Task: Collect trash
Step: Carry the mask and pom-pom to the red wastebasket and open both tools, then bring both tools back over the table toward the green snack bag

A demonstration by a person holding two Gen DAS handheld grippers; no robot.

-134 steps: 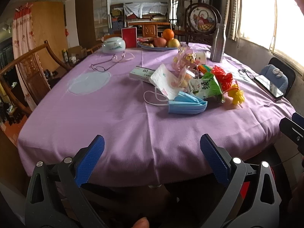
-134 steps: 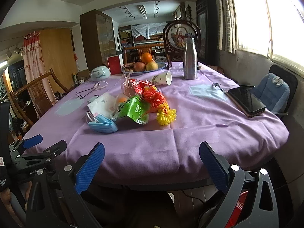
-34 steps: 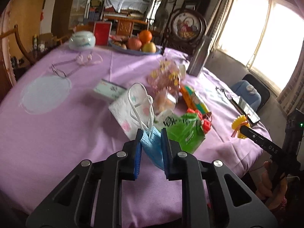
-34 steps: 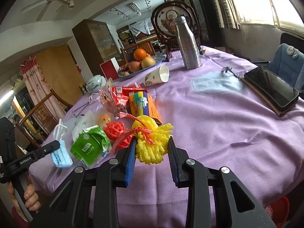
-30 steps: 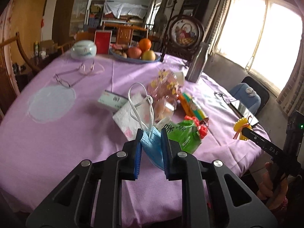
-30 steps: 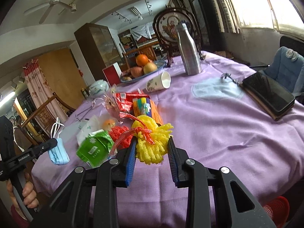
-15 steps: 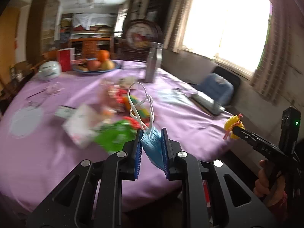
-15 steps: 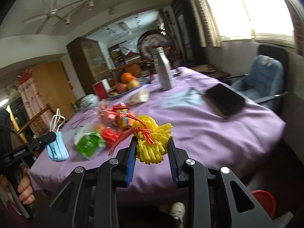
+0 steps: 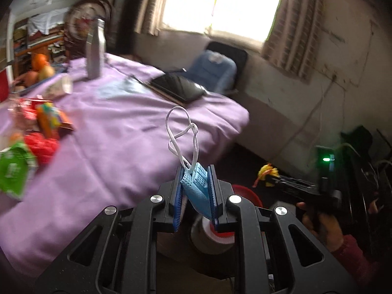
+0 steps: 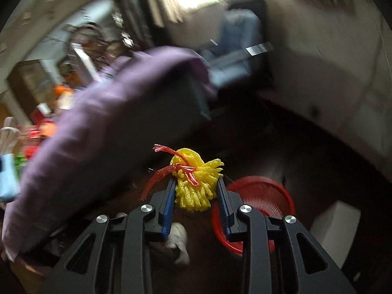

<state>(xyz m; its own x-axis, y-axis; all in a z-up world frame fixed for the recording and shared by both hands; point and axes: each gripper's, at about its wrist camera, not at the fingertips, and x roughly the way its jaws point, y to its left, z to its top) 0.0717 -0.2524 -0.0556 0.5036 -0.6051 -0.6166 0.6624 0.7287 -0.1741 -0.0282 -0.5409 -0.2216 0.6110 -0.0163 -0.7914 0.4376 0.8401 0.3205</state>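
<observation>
Purple-clothed bench (image 9: 117,132) fills the left of both views. Red basket (image 10: 264,193) sits lower right on the floor. Right gripper (image 10: 196,196) clenches the yellow foam net (image 10: 196,186) at centre; left gripper (image 9: 196,193) clenches the blue mask (image 9: 198,188), lower centre.

This is a lived-in home dining room. A table under a purple cloth (image 9: 117,132) carries a steel flask (image 9: 94,49) at ten o'clock, a plate of fruit (image 9: 36,69) at nine (oranges, it seems) and snack wrappers (image 9: 14,169). A curtained window (image 9: 220,2) glows at twelve o'clock above a cushioned chair (image 9: 215,69), with a red bin (image 10: 259,193) on the floor.
</observation>
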